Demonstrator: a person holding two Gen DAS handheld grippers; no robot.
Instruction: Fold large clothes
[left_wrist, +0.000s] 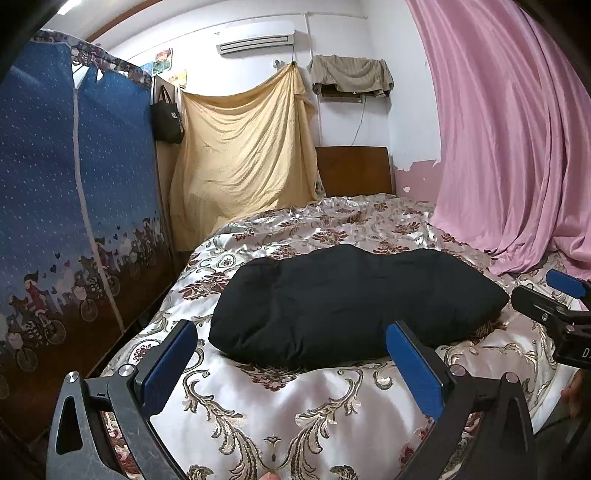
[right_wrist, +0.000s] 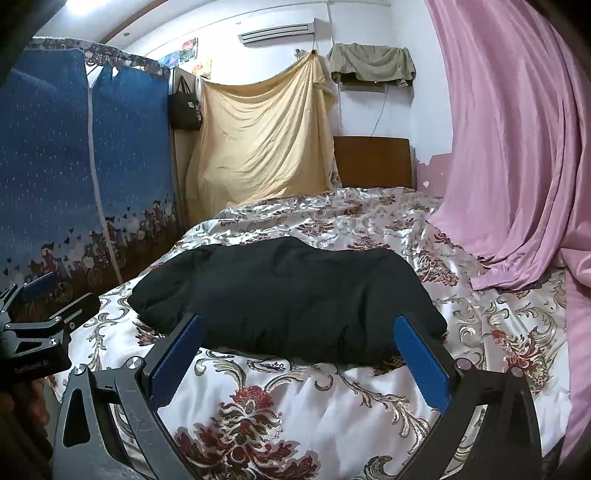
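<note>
A black garment (left_wrist: 347, 302) lies folded into a thick bundle across the bed's floral satin cover (left_wrist: 280, 417). My left gripper (left_wrist: 291, 343) hovers open just in front of the bundle's near edge, nothing between its blue pads (left_wrist: 413, 365). The right gripper (left_wrist: 554, 295) shows at the right edge of this view, beside the bundle's right end. In the right wrist view the black garment (right_wrist: 291, 299) sits straight ahead. My right gripper (right_wrist: 299, 336) stands open at its near edge, empty. The left gripper (right_wrist: 40, 295) appears at the far left there.
A blue fabric wardrobe (left_wrist: 74, 206) stands along the bed's left side. A pink curtain (left_wrist: 517, 140) hangs on the right and spills onto the bed. A yellow sheet (left_wrist: 243, 155) and a brown headboard (left_wrist: 354, 171) are at the far end.
</note>
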